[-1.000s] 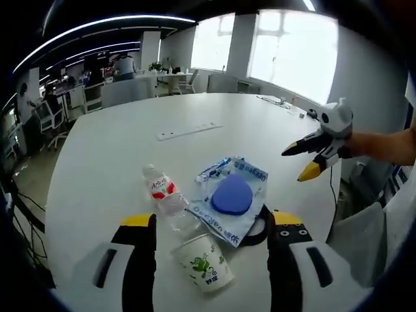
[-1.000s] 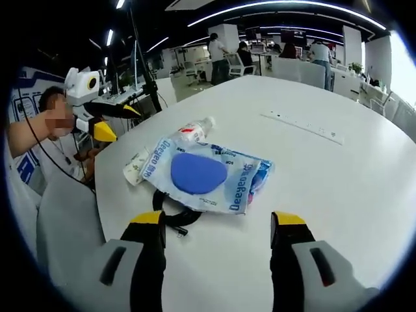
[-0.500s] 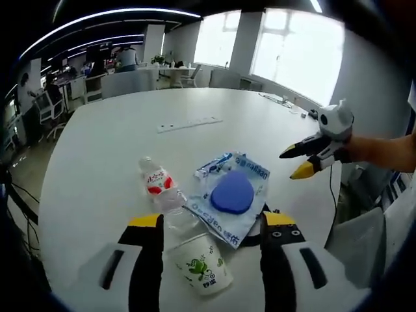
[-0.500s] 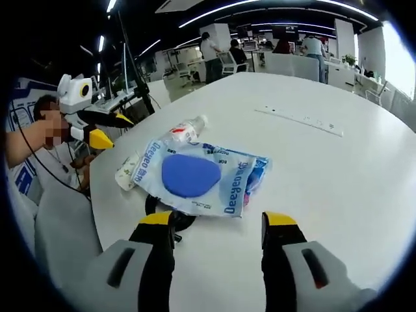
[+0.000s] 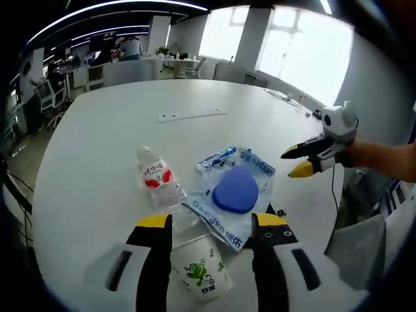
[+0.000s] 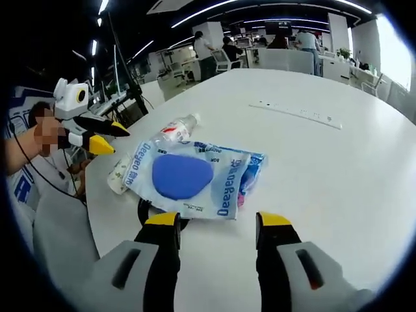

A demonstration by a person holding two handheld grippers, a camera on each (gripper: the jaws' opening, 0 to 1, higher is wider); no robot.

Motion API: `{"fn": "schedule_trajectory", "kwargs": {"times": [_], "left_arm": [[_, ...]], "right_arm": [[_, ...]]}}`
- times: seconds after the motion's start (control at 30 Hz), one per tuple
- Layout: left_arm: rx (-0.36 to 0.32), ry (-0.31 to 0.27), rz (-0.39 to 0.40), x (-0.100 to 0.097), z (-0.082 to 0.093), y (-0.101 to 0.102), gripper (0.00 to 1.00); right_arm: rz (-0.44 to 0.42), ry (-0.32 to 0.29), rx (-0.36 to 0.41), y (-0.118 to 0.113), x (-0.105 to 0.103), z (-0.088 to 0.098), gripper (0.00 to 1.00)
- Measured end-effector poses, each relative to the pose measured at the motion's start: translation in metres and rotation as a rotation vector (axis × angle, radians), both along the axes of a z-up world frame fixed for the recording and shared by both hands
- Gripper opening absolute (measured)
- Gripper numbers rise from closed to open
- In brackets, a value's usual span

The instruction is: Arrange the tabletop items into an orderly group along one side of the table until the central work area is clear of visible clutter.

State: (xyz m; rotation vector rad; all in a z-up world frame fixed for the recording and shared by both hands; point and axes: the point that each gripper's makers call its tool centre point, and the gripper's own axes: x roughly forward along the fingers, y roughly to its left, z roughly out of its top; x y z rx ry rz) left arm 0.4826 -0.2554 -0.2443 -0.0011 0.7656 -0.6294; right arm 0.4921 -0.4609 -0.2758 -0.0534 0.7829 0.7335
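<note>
Near table [image 5: 97, 169] edge: light, crushable cup [image 5: 200, 273] on its side between parted left gripper [image 5: 211, 224], best pinched gently at rim; slick, floppy bag [image 6: 188, 179] ahead of parted, empty right gripper [image 6: 218, 221].

An open office with bright windows [image 5: 305, 58] along one wall. Ceiling light strips [image 6: 195, 16] run above desks and chairs [image 6: 224, 62].

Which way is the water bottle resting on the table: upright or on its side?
On its side. In the left gripper view the bottle lies flat on the table, cap pointing away from the camera, red label facing up.
</note>
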Motion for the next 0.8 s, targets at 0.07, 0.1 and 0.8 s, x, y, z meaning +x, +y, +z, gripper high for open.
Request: {"fn": "schedule_trajectory", "kwargs": {"times": [0.07,0.1,0.8], "left_arm": [[0.006,0.007,0.007,0.002,-0.002,0.0,0.42],[0.007,0.011,0.012,0.004,-0.002,0.0,0.42],[0.024,0.085,0.039,0.01,-0.019,-0.002,0.28]], "right_arm": [[-0.006,0.002,0.0,-0.001,0.001,-0.002,0.44],[-0.012,0.005,0.0,-0.002,0.002,-0.003,0.43],[-0.076,0.046,0.04,-0.001,0.013,-0.018,0.25]]}}
